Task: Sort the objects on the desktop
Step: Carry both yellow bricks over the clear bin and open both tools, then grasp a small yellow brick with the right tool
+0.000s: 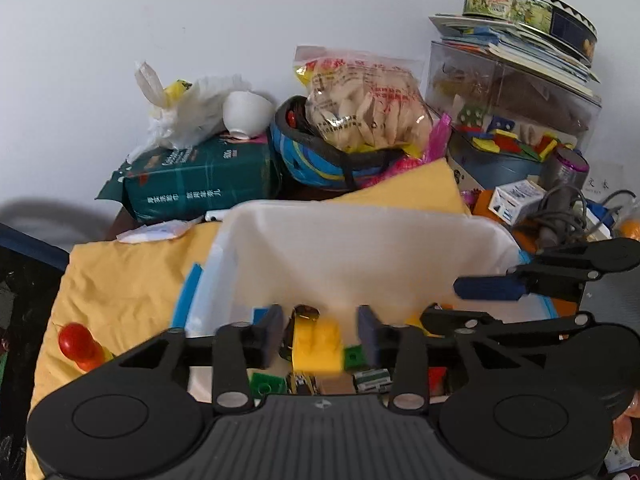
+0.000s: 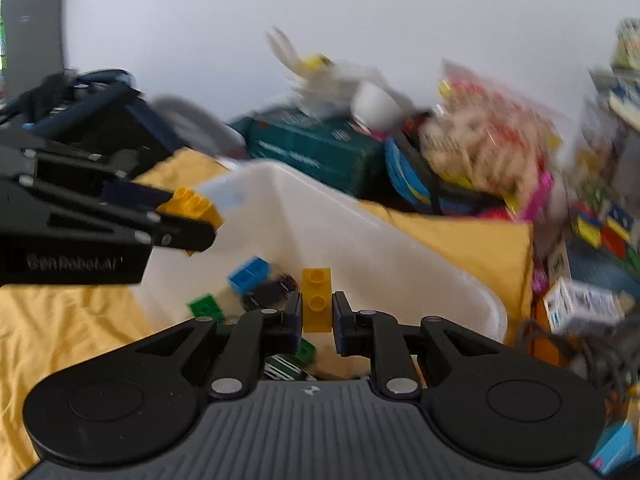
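Note:
A white plastic bin (image 1: pixel 360 240) (image 2: pixel 380 232) stands on a yellow cloth (image 1: pixel 120 288). On its floor lie a blue brick (image 2: pixel 249 274), green bricks (image 2: pixel 205 306) and a dark toy car (image 2: pixel 272 288). My left gripper (image 1: pixel 318 330) hangs over the bin with its jaws apart. A blurred yellow brick (image 1: pixel 318 346) sits between them with a gap on each side. My right gripper (image 2: pixel 317 316) is over the same bin, a narrow yellow brick (image 2: pixel 317 300) upright between its pads with thin slits either side. Each gripper shows in the other's view: the right gripper (image 1: pixel 452 304), and the left gripper (image 2: pixel 176 216).
Behind the bin lie a green package (image 1: pixel 200 184), a white bowl (image 1: pixel 246 114), a blue helmet (image 1: pixel 316 160) under a snack bag (image 1: pixel 360 104), and a clear box (image 1: pixel 508 100) topped with books and a tin (image 1: pixel 528 8). A red peg (image 1: pixel 78 344) rests on the cloth. Cables (image 1: pixel 560 212) crowd the right.

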Available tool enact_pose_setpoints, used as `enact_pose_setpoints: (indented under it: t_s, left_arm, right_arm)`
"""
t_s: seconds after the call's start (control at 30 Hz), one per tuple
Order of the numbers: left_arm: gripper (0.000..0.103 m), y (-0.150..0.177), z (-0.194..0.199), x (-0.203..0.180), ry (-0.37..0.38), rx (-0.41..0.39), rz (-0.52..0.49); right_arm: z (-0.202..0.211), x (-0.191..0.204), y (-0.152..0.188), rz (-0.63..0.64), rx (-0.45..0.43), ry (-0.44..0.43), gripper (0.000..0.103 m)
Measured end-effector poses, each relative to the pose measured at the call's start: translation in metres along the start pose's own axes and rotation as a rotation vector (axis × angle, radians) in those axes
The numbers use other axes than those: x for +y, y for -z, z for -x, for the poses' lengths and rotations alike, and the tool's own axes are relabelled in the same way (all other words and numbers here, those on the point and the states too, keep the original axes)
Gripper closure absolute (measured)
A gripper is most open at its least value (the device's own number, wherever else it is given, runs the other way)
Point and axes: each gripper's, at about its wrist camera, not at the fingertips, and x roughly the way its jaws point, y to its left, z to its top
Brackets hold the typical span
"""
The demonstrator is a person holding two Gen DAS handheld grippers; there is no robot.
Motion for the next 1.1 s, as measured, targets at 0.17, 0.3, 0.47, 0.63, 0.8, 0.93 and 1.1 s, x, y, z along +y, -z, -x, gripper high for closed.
enact_pose_setpoints:
  t_s: [0.17, 0.3, 0.47, 0.63, 0.8, 0.93, 1.1]
  left_arm:
    - [0.049, 0.014, 0.034, 0.001, 0.015, -0.08, -0.003]
    - [0.038, 0.043, 0.071, 0.001, -0.036, -0.156, -0.034]
    - [0.037, 0.103, 0.069, 0.004, -0.033, -0.038, -0.055]
    - [0.044, 0.158, 0.039, -0.008, -0.056, 0.132, -0.147]
    - [0.054, 0.179, 0.029, -0.013, -0.014, 0.182, -0.115]
    - [0.053, 0.191, 0.038, -0.032, 0.033, 0.165, -0.137]
    - [0.053, 0.196, 0.038, -0.041, 0.055, 0.17, -0.133]
  right_arm:
    - [0.016, 0.003, 0.008, 0.039, -0.049, 0.018, 0.066]
    - [0.041, 0.015, 0.008, 0.102, -0.112, -0.029, 0.066]
    - [0.071, 0.03, 0.03, 0.15, -0.138, -0.13, 0.066]
    - [0.064, 0.039, 0.074, 0.177, -0.042, -0.148, 0.066]
    - [0.045, 0.024, 0.115, 0.056, 0.089, -0.135, 0.066]
    - [0.044, 0.012, 0.132, 0.012, 0.141, -0.079, 0.066]
    - [0.037, 0.004, 0.149, -0.05, 0.212, -0.091, 0.066]
